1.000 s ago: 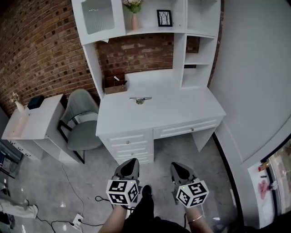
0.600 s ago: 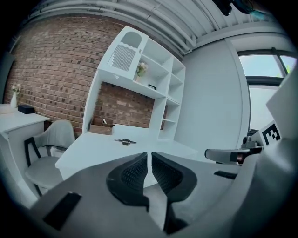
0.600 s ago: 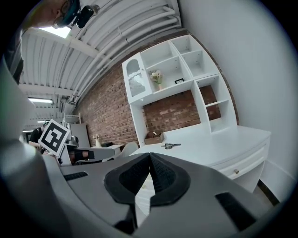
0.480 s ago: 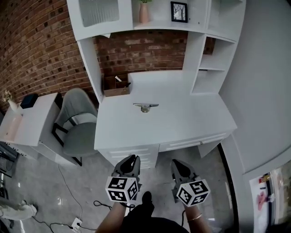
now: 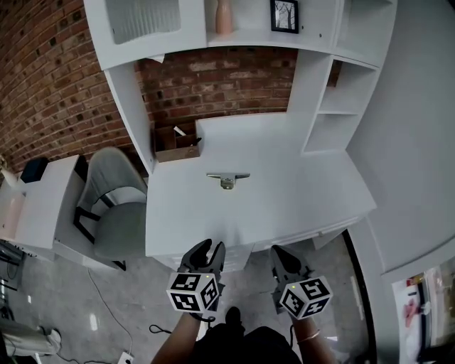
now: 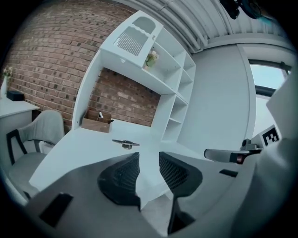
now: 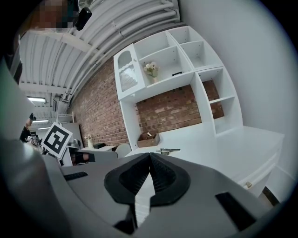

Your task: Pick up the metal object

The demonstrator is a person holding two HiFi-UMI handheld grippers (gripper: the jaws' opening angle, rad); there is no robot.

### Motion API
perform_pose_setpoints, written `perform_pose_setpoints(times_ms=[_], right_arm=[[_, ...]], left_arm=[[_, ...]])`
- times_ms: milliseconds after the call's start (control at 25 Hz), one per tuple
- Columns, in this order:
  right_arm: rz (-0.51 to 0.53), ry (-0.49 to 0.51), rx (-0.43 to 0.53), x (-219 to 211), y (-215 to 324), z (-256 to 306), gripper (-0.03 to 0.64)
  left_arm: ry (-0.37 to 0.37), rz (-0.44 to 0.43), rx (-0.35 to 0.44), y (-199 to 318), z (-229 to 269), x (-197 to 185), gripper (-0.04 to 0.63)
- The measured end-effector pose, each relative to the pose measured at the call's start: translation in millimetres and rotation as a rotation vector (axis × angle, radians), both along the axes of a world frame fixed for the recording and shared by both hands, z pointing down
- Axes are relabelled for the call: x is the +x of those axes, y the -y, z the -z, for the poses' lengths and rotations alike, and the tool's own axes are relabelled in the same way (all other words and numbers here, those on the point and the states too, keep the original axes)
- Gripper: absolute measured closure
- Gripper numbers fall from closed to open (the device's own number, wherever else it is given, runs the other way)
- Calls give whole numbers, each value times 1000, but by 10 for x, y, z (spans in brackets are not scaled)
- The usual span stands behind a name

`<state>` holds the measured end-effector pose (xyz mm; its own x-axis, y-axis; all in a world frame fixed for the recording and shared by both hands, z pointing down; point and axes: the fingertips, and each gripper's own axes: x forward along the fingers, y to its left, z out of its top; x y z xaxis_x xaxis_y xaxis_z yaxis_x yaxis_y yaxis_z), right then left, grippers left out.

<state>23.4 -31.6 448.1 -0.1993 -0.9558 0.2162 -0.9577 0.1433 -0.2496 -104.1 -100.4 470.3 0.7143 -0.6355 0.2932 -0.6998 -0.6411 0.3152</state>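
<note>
Since the earlier frame, the white surface (image 5: pixel 298 192) had drawn closer in the head view, and both tools now hovered at its front edge rather than well back over the floor (image 5: pixel 64 306). The left hand-held gripper (image 5: pixel 206 249) (image 6: pixel 148 160) had just been opening its jaws. They stood apart with nothing between them, only the surface showing through the gap. The right hand-held gripper (image 5: pixel 279 253) (image 7: pixel 150 159) had its jaws pressed together, empty.

The metal object (image 5: pixel 227 179) (image 6: pixel 125 143) (image 7: pixel 167 150), a slim bar on a short base, lay near the middle of the surface, well ahead of both grippers and touched by neither. Behind it to the left, an open cardboard box (image 5: pixel 176 144) sat against the brick wall (image 5: pixel 213 82). A grey chair (image 5: pixel 117 213) stood beside the surface's left end. A vase (image 5: pixel 223 15) and a framed picture (image 5: pixel 284 14) stood on the shelf (image 5: pixel 249 39) above.
</note>
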Motion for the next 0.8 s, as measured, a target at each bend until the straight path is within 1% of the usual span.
perform_pose_setpoints(times_ms=[280, 440, 640, 800], right_arm=[[1, 8, -17, 52, 305, -25, 612], [23, 13, -13, 117, 577, -26, 612], [61, 23, 6, 228, 988, -21, 612], [103, 28, -3, 338, 1301, -38, 612]], left_arm=[[-30, -13, -75, 277, -133, 148, 463], [-22, -8, -95, 486, -189, 260, 454], [-3, 46, -107, 827, -274, 372, 453], [-1, 91, -139, 1107, -329, 489, 453]])
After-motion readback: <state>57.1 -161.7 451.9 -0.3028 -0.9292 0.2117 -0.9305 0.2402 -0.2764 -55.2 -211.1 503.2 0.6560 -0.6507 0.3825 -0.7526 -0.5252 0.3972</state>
